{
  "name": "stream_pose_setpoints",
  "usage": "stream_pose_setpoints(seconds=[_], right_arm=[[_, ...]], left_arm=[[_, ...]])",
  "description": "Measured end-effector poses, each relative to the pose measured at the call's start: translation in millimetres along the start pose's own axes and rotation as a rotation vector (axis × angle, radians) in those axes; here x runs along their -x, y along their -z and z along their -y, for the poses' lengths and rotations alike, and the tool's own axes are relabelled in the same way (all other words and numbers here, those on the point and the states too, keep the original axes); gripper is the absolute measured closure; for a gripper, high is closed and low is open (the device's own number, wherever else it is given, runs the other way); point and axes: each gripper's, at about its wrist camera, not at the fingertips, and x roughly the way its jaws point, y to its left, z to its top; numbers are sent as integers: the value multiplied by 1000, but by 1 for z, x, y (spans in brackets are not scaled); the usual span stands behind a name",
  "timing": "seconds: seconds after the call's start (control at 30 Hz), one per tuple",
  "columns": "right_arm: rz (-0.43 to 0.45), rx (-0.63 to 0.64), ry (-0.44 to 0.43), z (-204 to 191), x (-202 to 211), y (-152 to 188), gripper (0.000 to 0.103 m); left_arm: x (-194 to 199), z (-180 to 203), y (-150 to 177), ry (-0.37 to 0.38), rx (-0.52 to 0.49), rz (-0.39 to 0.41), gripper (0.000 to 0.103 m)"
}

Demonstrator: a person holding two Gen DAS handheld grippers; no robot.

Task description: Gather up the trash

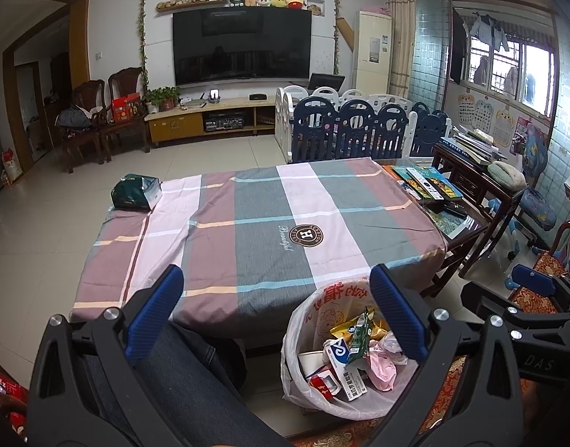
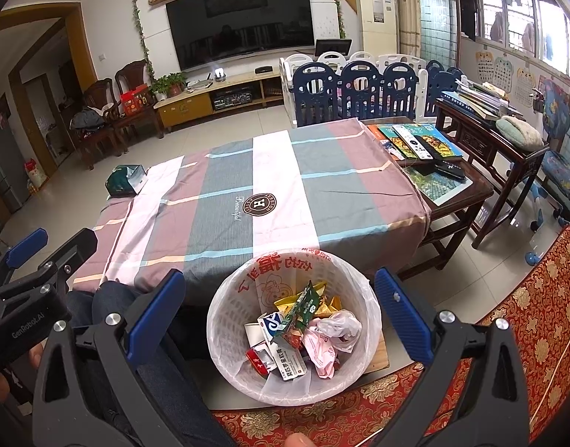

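A white trash bin (image 2: 225, 320) lined with a printed plastic bag stands on the floor at the table's near edge; it holds several wrappers, small boxes and crumpled bags (image 2: 307, 331). It also shows in the left wrist view (image 1: 296, 335). A green tissue pack (image 1: 136, 192) lies on the table's far left corner, also in the right wrist view (image 2: 125, 179). My right gripper (image 2: 281, 320) is open and empty above the bin. My left gripper (image 1: 275, 316) is open and empty, to the left of the bin over my knee.
The table wears a plaid cloth (image 1: 255, 223). Books and remotes (image 2: 422, 145) lie on its uncovered right end. A dark side table (image 2: 489, 130) with books stands to the right. A red patterned rug (image 2: 508, 335) lies near the bin. My leg (image 1: 180, 380) is at lower left.
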Motion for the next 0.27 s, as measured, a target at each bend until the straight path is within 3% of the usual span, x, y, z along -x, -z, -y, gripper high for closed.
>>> stream_pose_setpoints(seconds=[0.17,0.27], right_arm=[[7,-10,-7,0,1,1,3],[62,-16,-50,-6,11,-4,4]], left_arm=[[-8,-16,-3,28,24,-6,3],[-31,-43,3,-4,18,-29,3]])
